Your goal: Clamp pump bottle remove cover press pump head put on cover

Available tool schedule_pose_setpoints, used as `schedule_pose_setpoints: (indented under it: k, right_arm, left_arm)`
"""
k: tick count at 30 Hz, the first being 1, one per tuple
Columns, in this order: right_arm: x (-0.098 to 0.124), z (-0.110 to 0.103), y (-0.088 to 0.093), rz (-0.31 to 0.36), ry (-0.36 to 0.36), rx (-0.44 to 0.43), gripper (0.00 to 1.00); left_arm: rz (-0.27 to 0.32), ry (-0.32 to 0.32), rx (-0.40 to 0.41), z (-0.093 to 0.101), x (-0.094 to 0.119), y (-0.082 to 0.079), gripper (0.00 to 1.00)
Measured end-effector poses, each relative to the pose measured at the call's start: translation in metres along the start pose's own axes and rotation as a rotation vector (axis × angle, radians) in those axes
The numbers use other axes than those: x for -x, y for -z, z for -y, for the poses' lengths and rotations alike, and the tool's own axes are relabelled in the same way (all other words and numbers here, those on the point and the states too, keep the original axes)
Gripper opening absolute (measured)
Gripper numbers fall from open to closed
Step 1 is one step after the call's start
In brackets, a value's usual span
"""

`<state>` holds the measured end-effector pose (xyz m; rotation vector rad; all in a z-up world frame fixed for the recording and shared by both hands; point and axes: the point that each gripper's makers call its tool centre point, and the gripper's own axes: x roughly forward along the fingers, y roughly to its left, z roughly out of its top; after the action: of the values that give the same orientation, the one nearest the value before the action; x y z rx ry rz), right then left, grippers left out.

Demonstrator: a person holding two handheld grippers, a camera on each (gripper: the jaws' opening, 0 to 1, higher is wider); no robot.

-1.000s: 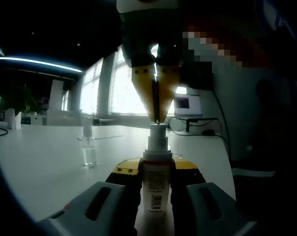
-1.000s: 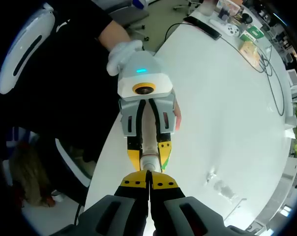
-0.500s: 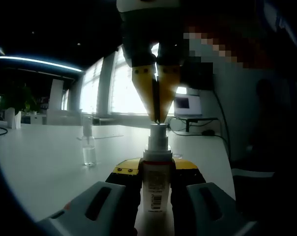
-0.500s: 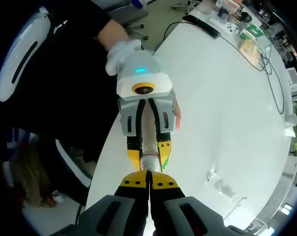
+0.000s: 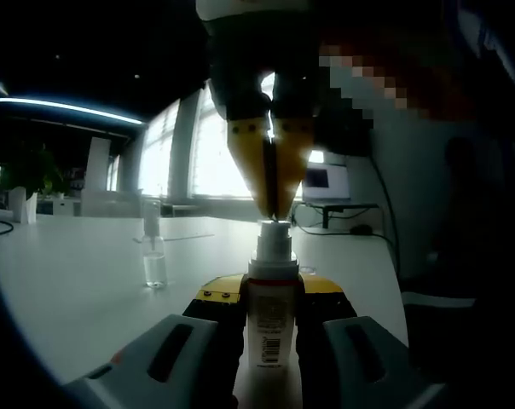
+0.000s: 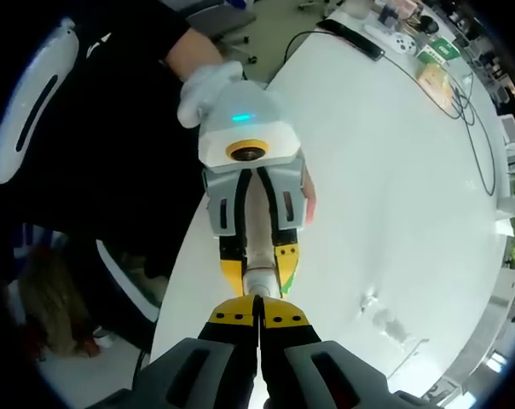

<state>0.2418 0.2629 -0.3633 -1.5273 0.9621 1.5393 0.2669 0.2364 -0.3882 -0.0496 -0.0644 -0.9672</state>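
Note:
The white pump bottle [image 5: 272, 319] stands upright with my left gripper [image 5: 273, 290] shut on its body. From above, my right gripper [image 5: 274, 211] comes down shut, its yellow tips resting on the pump head [image 5: 273, 240]. In the right gripper view, my right gripper [image 6: 257, 305] points down at the bottle [image 6: 257, 223], which is clamped in the left gripper [image 6: 257, 274] held by a gloved hand [image 6: 205, 89]. The clear cover [image 5: 153, 254] stands by itself on the white table, apart from the bottle, and it appears again as the clear cover [image 6: 384, 322].
The white table [image 5: 78, 273] stretches left and far, its curved edge [image 6: 185, 256] close to the person's dark clothing. Cables and small boxes [image 6: 432, 72] lie at the far end. A potted plant [image 5: 29, 175] and a laptop [image 5: 326, 183] stand at the back.
My right gripper has sunk slightly, and the pump head sits a little lower under its tips. The bottle and the cover stay where they were.

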Motion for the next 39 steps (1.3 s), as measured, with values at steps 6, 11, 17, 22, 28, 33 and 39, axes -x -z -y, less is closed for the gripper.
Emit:
schedule_pose_setpoints:
  k: [6, 11, 17, 22, 28, 33, 39]
  right_arm:
    - [0.0003, 0.0002, 0.001, -0.038, -0.001, 0.034, 0.0]
    - [0.0062, 0.002, 0.0028, -0.008, -0.011, -0.002, 0.0]
    - [0.0072, 0.0013, 0.0039, 0.024, -0.01, -0.026, 0.0]
    - [0.0071, 0.0011, 0.0036, 0.035, -0.005, -0.027, 0.0]
    - [0.0072, 0.001, 0.0036, 0.043, 0.006, -0.036, 0.0]
    - [0.0073, 0.001, 0.0035, 0.052, 0.016, -0.045, 0.0]
    - [0.0071, 0.0012, 0.0031, 0.046, 0.013, -0.047, 0.0]
  left_arm:
    - [0.0, 0.0, -0.001, -0.0009, -0.0002, 0.0002, 0.13]
    - [0.0, -0.001, -0.001, -0.0009, -0.0003, 0.0, 0.13]
    - [0.001, 0.0, -0.001, -0.0006, -0.0007, -0.0005, 0.13]
    - [0.001, -0.001, -0.002, 0.0002, -0.0011, -0.0008, 0.13]
    - [0.001, -0.001, -0.002, 0.0001, -0.0011, -0.001, 0.13]
    - [0.001, -0.001, -0.002, -0.0003, -0.0011, -0.0007, 0.13]
    - [0.001, -0.001, -0.002, -0.0005, -0.001, -0.0004, 0.13]
